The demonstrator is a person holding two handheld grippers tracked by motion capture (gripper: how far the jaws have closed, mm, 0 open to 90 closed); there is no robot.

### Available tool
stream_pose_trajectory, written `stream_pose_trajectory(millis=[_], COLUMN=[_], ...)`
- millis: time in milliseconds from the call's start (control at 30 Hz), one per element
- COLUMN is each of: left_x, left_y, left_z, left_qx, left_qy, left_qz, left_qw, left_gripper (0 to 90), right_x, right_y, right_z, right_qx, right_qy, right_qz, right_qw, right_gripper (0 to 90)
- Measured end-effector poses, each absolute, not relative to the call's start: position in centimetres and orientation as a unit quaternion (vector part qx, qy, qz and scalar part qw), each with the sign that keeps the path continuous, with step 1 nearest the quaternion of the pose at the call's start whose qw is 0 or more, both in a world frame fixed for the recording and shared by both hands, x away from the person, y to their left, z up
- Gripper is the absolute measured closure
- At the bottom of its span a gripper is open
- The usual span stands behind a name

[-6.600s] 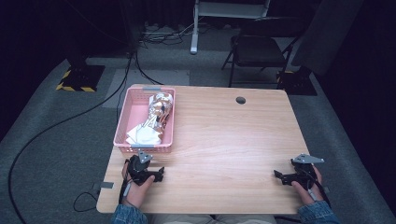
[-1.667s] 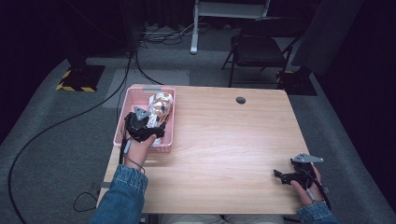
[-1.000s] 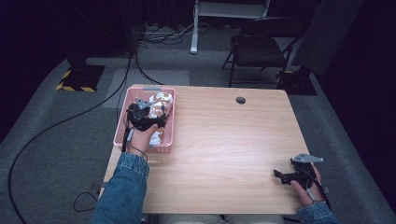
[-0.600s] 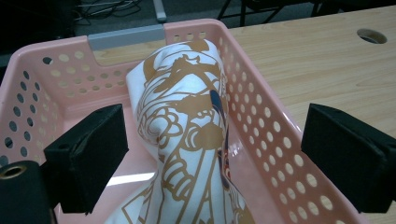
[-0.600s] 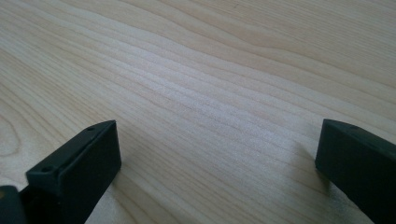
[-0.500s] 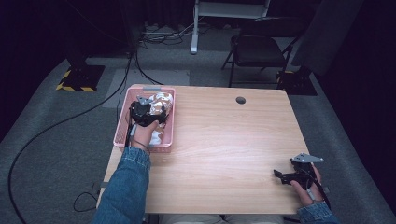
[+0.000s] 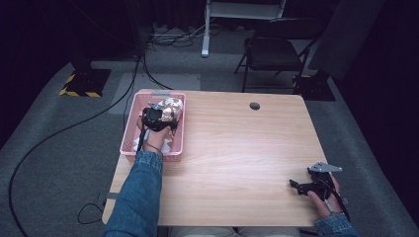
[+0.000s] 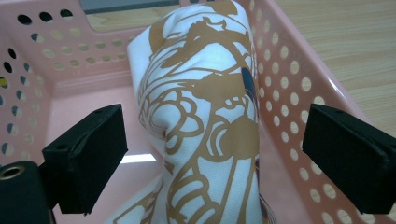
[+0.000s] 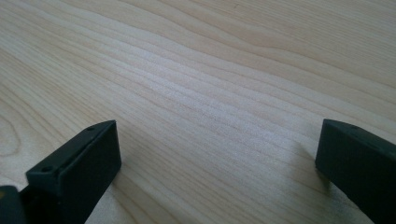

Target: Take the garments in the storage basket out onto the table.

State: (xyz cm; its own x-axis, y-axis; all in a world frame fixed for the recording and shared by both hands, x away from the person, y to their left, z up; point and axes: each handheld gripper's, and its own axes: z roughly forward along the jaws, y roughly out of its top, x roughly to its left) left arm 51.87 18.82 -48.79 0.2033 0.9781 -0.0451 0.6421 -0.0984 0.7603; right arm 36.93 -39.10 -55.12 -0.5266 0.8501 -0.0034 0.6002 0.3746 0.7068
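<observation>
A pink perforated basket [image 7: 129, 129] stands at the table's left edge, and its wall [image 8: 289, 88] runs along the right of the left gripper view. Inside lies a bunched white cloth with an orange print [image 8: 205, 116], also seen as cloth [image 7: 171, 106] in the high view. My left gripper [image 7: 159, 118] hovers inside the basket over the cloth. It is open [image 8: 212, 154], one jaw on each side of the fold, not clamping it. My right gripper [image 7: 301, 186] rests open [image 9: 215, 163] on bare wood near the table's front right corner.
The wooden table [image 7: 237, 153] has a dark cable hole [image 7: 254, 105] near its far edge. A folding chair [image 7: 276, 49] and cables lie on the floor beyond the table. A denim sleeve [image 7: 138, 197] reaches in from the front left.
My left gripper has moved from the table's front left up into the basket and further toward its far end over the cloth. The right gripper has stayed put.
</observation>
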Motion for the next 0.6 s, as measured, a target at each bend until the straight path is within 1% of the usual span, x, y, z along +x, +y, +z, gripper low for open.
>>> stream_pose_trajectory(millis=[267,600], left_x=[52.5,53.1], left_y=[18.8,18.9], left_z=[-49.8,-51.0], left_qx=[0.71,0.71], left_qy=[0.59,0.605], left_qz=[0.238,0.216], left_qw=[0.303,0.289], left_gripper=[6.4,8.4], right_x=[36.9,36.9], right_y=[-39.1,-39.1], right_z=[-55.1,-55.1], right_qx=[0.449,0.449], right_qy=[0.808,0.808], right_qz=[0.333,0.333], right_qw=[0.187,0.187], right_gripper=[0.0,0.0])
